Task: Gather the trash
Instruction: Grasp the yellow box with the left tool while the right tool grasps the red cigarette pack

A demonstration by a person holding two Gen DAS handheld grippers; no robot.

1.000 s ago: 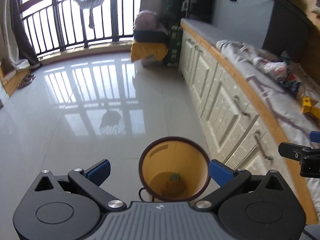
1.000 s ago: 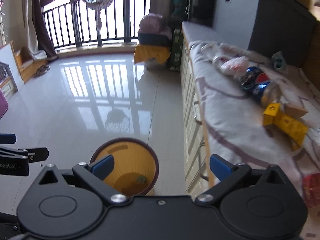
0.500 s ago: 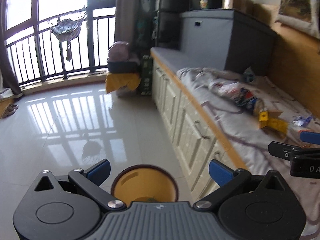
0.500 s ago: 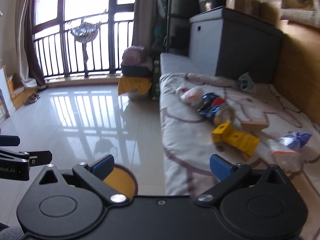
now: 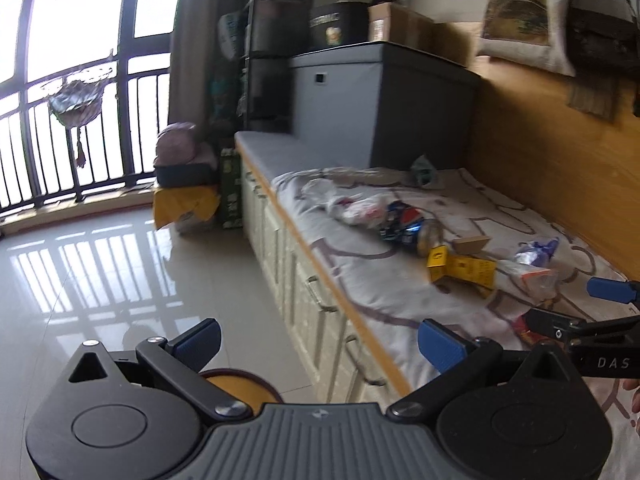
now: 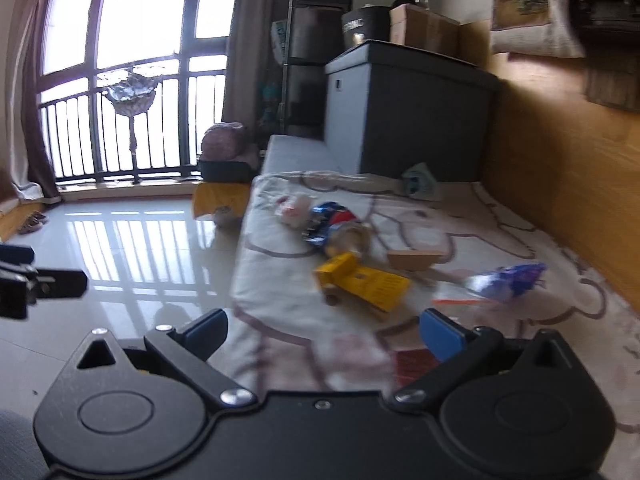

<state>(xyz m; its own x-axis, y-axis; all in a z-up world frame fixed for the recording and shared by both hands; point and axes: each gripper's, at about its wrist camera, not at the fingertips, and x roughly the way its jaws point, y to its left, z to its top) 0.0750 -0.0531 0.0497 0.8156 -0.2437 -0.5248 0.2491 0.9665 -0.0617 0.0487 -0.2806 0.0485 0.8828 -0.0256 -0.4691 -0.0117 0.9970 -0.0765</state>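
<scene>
Both grippers, left gripper [image 5: 318, 340] and right gripper [image 6: 324, 330], hang with fingers spread apart, holding nothing. Trash, including a yellow box [image 6: 362, 282] and blue wrapper [image 6: 506, 280], lies scattered on the bed [image 6: 280, 280]. Light wrappers could slip or crumple when pinched. Only the left view shows the bin [image 5: 236, 386] on the floor.

A patterned sheet [image 6: 500, 216] covers the bench top [image 5: 276, 152]. Lying on the sheet: yellow carton [image 6: 362, 282], blue crumpled wrapper [image 6: 326, 222], small cardboard box [image 6: 414, 260], clear plastic bag [image 5: 352, 206], blue-and-clear bag [image 6: 506, 280].
</scene>
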